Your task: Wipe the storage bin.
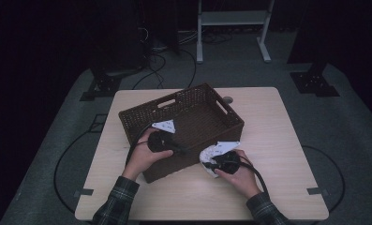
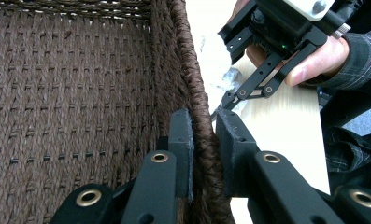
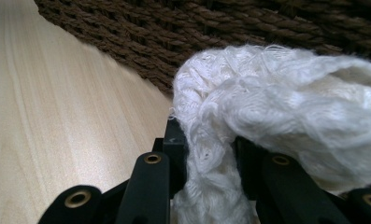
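A dark brown woven basket (image 1: 127, 123) stands on the light wooden table (image 1: 277, 140). My left gripper (image 1: 186, 150) is shut on the basket's near wall (image 2: 203, 140), one jaw inside and one outside the braided rim. My right gripper (image 1: 212, 161) is just right of that wall, low over the table, shut on a white fluffy cloth (image 1: 206, 155). In the right gripper view the cloth (image 3: 267, 107) bulges out from between the jaws, close to the basket's outer wall (image 3: 174, 42). The left gripper view shows the right gripper (image 2: 227, 100) and its hand beyond the rim.
The basket's inside (image 2: 71, 93) looks bare woven weave. A small grey disc (image 1: 227, 100) lies on the table behind the basket. White frame legs (image 1: 200, 42) and cables (image 1: 160, 65) stand on the floor beyond the table.
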`<state>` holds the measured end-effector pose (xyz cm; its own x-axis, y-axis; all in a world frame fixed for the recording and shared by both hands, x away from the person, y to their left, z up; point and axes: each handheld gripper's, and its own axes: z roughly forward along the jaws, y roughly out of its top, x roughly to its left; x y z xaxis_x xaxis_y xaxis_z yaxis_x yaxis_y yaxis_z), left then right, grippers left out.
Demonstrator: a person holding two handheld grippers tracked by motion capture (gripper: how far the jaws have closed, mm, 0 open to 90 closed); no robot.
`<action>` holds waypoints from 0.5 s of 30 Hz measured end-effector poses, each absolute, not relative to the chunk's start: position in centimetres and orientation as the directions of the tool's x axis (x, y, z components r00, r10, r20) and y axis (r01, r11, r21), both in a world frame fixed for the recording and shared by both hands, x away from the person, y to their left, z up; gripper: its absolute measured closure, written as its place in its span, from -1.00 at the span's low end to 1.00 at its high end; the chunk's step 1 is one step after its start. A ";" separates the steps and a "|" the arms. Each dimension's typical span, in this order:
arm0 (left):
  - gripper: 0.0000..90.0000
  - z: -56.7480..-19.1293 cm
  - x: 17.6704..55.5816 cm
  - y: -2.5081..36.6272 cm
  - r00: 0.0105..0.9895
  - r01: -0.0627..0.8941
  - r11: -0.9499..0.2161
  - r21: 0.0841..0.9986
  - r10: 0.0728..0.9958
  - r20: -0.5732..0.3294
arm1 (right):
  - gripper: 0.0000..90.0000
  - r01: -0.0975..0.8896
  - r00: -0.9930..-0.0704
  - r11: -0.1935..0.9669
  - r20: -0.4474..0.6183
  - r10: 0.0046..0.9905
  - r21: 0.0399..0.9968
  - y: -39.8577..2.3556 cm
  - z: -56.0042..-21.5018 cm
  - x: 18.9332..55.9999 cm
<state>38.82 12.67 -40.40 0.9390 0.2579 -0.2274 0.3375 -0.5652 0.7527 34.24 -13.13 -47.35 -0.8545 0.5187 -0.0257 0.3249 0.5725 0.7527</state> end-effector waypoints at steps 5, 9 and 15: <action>0.69 -40.4 38.8 12.7 0.939 0.338 -0.565 0.753 0.257 -0.228 | 0.59 0.336 -0.859 0.595 -0.021 0.511 0.730 -12.7 -48.0 34.0; 0.69 -40.4 38.8 12.7 0.939 0.337 -0.563 0.755 0.258 -0.227 | 0.59 0.327 -0.858 0.597 -0.034 0.512 0.733 -12.6 -47.6 33.8; 0.69 -40.4 38.8 12.7 0.939 0.338 -0.563 0.754 0.257 -0.229 | 0.60 0.298 -0.864 0.567 -0.036 0.502 0.768 -12.7 -46.3 33.4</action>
<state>38.83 12.68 -40.42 0.9388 0.2573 -0.2289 0.3382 -0.5632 0.7539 33.40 -12.66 -46.31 -0.8640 0.5022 -0.0360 0.2978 0.5673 0.7678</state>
